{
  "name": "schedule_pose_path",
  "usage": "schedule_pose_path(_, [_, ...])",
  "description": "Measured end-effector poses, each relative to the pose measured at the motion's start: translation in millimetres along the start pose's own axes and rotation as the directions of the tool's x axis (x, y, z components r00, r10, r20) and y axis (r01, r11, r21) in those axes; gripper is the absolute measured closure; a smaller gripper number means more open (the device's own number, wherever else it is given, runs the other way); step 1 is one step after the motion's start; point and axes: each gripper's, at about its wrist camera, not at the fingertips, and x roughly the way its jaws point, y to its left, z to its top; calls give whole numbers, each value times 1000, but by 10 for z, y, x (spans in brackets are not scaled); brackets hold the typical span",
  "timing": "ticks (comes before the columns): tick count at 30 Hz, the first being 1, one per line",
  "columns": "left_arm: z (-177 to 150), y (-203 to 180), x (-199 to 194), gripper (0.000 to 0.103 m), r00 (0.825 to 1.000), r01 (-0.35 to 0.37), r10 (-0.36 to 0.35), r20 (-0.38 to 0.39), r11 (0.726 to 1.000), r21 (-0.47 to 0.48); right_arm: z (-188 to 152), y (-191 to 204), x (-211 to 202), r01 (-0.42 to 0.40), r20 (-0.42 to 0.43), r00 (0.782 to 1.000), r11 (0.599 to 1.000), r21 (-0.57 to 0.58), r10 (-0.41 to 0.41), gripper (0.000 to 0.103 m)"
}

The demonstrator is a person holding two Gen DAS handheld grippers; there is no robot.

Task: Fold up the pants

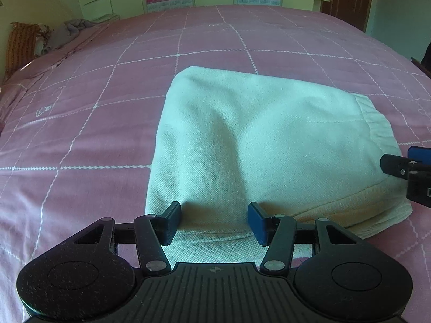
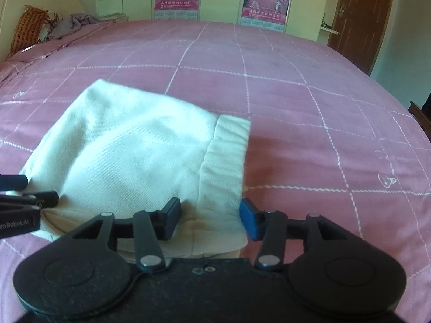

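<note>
Hovering both grippers over the near edge of the folded pale cream knit pants (image 1: 253, 145), which lie on the pink quilted bedspread with white grid stitching (image 1: 80, 134). Left gripper (image 1: 214, 222) jaws about half open, straddling the near left hem, gripping nothing. Right gripper (image 2: 210, 220) jaws also half open over the ribbed waistband (image 2: 226, 161) at the right, nothing clamped.

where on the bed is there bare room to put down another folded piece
Bare pink bedspread lies beyond the folded white pants up to the posters, right of the waistband, and left of the pants' folded edge. It is crowded at the near edge, where the left tool and right tool sit over the pants, and at the far left corner by the crumpled grey cloth.
</note>
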Motion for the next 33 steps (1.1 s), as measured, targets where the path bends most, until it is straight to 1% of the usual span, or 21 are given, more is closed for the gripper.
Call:
schedule_pose_path(1, [-8, 2, 4, 49, 1000, -3, 3, 1, 1000, -1, -2, -8, -73, -4, 21, 1000, 1000, 6, 4, 52])
schedule_pose_path(2, [-25, -15, 9, 49, 1000, -11, 11, 4, 1000, 4, -26, -13, -100, -4, 20, 1000, 1000, 7, 4, 49])
schedule_pose_path(4, [-44, -62, 0, 49, 1000, -31, 30, 7, 999, 21, -130, -5, -12, -5, -62, 998, 1000, -9, 5, 49])
schedule_pose_path(5, [-57, -79, -32, 49, 999, -35, 35, 10, 999, 19, -176, -16, 7, -14, -75, 997, 1000, 0, 14, 48])
schedule_pose_path(7, [-68, -60, -80, 49, 999, -30, 30, 13, 1000, 9, -193, -70, -62, -20, -63, 998, 998, 59, 23, 48])
schedule_pose_path(9, [-82, -37, -149, 49, 1000, -19, 19, 22, 1000, 9, -205, -92, -146, -26, -53, 998, 996, 82, 31, 45])
schedule_pose_path(11, [-84, 10, -201, 49, 1000, -15, 16, 21, 1000, -1, -227, -109, -215, -23, -40, 999, 996, 86, 26, 34])
schedule_pose_path(14, [-68, 97, -235, 48, 1000, -9, 9, 15, 1000, -29, -256, -175, -265, -48, -42, 998, 990, 130, 54, 28])
schedule_pose_path(19, [-71, 238, -279, 46, 1000, -7, 8, 20, 999, -46, -285, -279, -295, -82, -54, 994, 972, 220, 96, 27])
schedule_pose_path(21, [-65, 336, -297, 40, 1000, -4, 6, 29, 997, -78, -274, -318, -290, -105, -58, 991, 962, 252, 123, 25])
schedule_pose_path(22, [-56, 395, -292, 30, 1000, -3, 6, 29, 995, -96, -264, -334, -287, -117, -59, 989, 958, 263, 137, 24])
schedule_pose_path(23, [-49, 467, -280, 24, 1000, 3, 1, 30, 993, -117, -254, -347, -289, -125, -57, 988, 954, 272, 146, 24])
schedule_pose_path(27, [5, 685, -136, 23, 999, 40, -44, -16, 983, -177, -205, -434, -234, -151, -61, 982, 937, 315, 179, 19])
schedule_pose_path(30, [6, 837, 21, 23, 996, 59, -71, -47, 973, -225, -182, -530, -141, -164, -75, 976, 918, 361, 204, 19])
schedule_pose_path(31, [-1, 886, 86, 23, 994, 72, -89, -63, 968, -241, -178, -555, -110, -158, -79, 977, 918, 365, 200, 18])
schedule_pose_path(33, [-32, 958, 217, 23, 983, 125, -155, -93, 953, -275, -180, -603, -33, -154, -94, 975, 916, 370, 202, 18])
